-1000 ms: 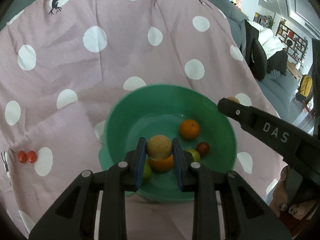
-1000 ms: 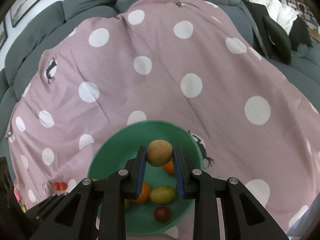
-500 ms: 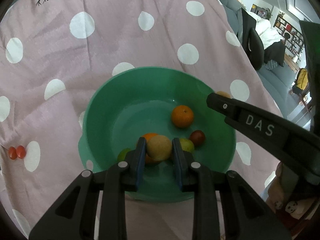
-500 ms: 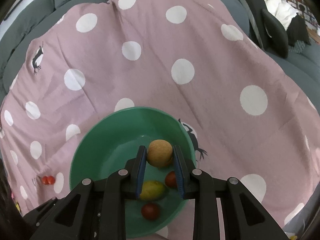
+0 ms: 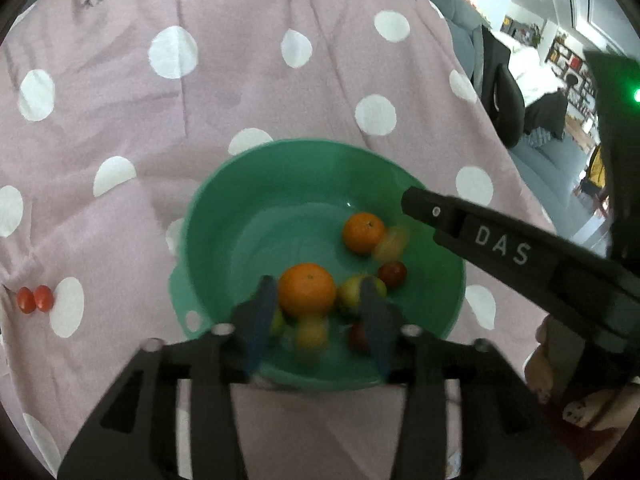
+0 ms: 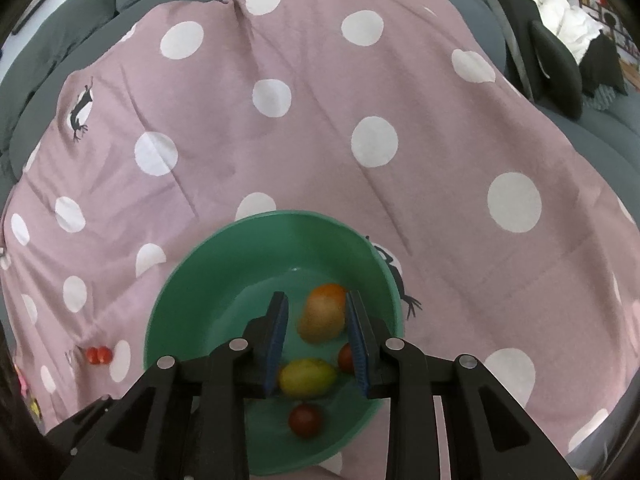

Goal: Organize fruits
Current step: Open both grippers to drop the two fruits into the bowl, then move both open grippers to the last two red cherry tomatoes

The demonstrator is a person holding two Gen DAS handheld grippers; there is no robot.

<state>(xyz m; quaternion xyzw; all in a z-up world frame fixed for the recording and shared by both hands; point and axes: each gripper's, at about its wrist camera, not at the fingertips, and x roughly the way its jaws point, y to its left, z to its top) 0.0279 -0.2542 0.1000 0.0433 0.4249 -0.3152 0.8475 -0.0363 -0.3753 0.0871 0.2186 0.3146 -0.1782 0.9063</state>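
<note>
A green bowl (image 5: 280,148) (image 6: 280,214) sits on the pink dotted cloth and holds two oranges (image 5: 364,232), a yellow-green fruit (image 6: 307,378) and small red fruits (image 5: 392,274). My left gripper (image 5: 317,292) hovers over the bowl's near side with its jaws opening. A blurred tan fruit (image 5: 310,332) drops free below them. My right gripper (image 6: 315,296) (image 5: 500,248) is over the bowl's right side, jaws also opening. Its tan fruit (image 6: 322,318) (image 5: 392,242) is blurred and slipping down between the pads.
Two small red tomatoes (image 5: 35,299) (image 6: 99,355) lie on the cloth left of the bowl. The pink cloth (image 6: 320,120) covers a grey sofa (image 6: 60,20). Dark cushions (image 6: 556,68) rest at the far right.
Both grippers were shut on a round tan fruit above the bowl. Now both pairs of jaws have parted and each fruit is falling into the bowl.
</note>
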